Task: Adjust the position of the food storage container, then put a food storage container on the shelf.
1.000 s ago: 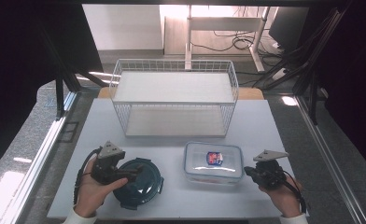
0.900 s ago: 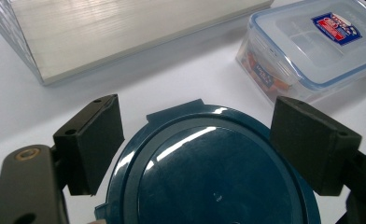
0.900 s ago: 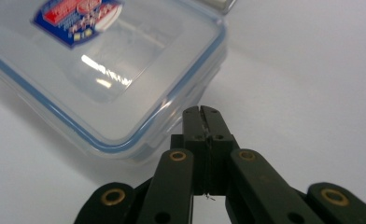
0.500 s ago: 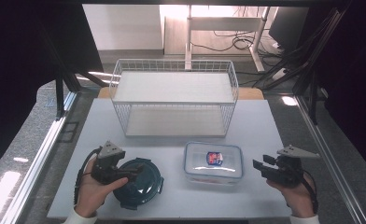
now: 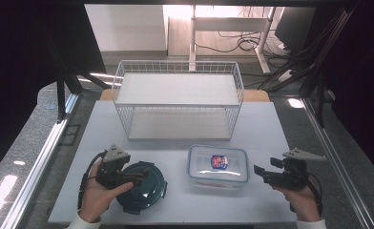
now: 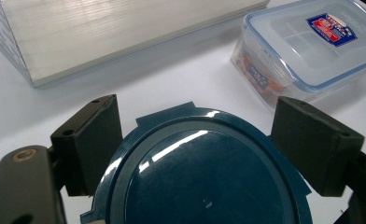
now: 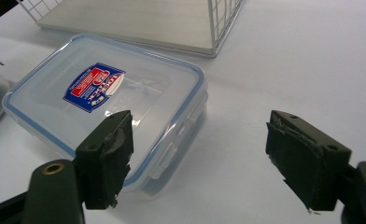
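Right claw (image 5: 260, 172) having just been opening, gaping empty beside the clear box (image 5: 218, 165), left claw (image 5: 138, 178) hanging wide over the blue lid (image 6: 204, 172), not gripping it.

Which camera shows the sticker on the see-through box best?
The right gripper view: the sticker on the clear box is close, big and sharp. The left gripper view catches it smaller near the top edge, and the high view shows a tiny patch.
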A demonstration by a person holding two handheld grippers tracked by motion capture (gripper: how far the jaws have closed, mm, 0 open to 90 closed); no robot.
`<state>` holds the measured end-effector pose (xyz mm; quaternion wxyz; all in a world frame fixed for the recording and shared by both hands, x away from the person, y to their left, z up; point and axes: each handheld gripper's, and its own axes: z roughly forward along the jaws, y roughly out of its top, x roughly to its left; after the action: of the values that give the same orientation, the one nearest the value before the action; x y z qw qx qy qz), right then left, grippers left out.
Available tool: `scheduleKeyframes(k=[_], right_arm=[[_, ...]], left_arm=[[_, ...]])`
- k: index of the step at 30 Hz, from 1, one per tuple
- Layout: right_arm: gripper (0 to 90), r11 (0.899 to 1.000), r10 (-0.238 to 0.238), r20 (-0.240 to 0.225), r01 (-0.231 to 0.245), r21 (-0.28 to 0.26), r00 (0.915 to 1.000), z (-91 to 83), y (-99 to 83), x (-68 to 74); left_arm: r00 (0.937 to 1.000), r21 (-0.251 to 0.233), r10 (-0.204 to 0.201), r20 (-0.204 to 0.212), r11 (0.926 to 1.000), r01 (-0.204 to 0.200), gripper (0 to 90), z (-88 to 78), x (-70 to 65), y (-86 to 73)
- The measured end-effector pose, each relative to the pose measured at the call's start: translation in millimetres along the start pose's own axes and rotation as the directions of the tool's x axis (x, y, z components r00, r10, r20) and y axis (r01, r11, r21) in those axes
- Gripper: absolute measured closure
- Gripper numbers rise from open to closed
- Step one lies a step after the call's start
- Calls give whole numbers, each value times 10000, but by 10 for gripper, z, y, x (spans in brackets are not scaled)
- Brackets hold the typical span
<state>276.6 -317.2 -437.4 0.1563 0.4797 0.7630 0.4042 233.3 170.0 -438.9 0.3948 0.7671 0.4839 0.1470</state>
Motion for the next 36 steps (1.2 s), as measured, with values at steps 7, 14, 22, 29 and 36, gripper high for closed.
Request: scheduleKeyframes(k=[7,14,22,29,36], right_arm=[[208,9999,-53,48,53,99,10000,26,-8,-4],[187,9998,-39,-120,41,189,9999,39,2,-13],[157,9988,189,-631,-159,469,9978,108,-1,-15],[134,9968,514,-1166,-439,665,9918,170,31,-19],[116,9911,1060,-1635,-908,977,9808,311,40,-40]], left_arm=[[10000,64,-57,68,10000,57,151,29,-23,8],[9985,113,-334,424,9994,330,129,46,-63,49],[9828,62,-1114,1474,9937,1117,82,124,-172,192],[9592,190,-1684,2269,9855,1686,71,336,-218,394],[9532,679,-1805,2425,9833,1689,71,597,-270,546]])
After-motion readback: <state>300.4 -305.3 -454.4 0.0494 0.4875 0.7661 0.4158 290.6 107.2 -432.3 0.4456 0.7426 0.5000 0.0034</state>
